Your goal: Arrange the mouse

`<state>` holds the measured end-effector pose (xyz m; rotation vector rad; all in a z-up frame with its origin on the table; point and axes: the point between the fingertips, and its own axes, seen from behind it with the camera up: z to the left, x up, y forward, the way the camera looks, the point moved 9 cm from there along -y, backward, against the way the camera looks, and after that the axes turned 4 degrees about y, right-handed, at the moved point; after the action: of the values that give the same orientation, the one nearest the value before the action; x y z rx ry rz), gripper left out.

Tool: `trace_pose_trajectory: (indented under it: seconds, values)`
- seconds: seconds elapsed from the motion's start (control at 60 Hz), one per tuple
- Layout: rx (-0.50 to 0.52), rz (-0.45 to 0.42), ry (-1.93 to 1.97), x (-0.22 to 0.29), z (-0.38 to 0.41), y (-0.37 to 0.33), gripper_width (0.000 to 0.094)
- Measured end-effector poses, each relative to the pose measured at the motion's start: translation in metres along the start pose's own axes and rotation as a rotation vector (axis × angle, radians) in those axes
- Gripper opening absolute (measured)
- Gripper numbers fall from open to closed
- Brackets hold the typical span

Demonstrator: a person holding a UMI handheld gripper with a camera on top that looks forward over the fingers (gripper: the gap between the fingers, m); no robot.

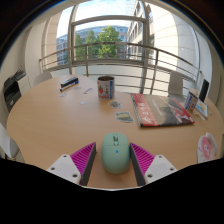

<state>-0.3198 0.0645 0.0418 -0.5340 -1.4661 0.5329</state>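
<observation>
A pale green computer mouse (116, 153) lies on the round wooden table (60, 115), its length along my fingers. It stands between the two fingers of my gripper (113, 152). The pink pads (84, 158) flank it on each side. A thin strip of table shows between the left pad and the mouse, and the right pad is very close to it. The mouse rests on the table and the gripper is open around it.
Beyond the fingers a metal cup (106, 86) stands mid-table. A red printed sheet (160, 108) lies to the right, with a small card (123, 116) near it. A dark flat item (68, 83) lies far left and a white object (207, 147) at the right edge.
</observation>
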Motion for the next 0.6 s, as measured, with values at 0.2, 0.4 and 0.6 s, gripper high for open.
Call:
trace_pose_trajectory:
  seconds: [0.2, 0.4, 0.6]
  values:
    - [0.000, -0.030, -0.044, 0.000, 0.010, 0.002, 0.0417]
    - [0.064, -0.124, -0.047, 0.035, 0.023, -0.062, 0.0395]
    - [0.138, -0.403, 0.024, 0.136, -0.017, -0.202, 0.0393]
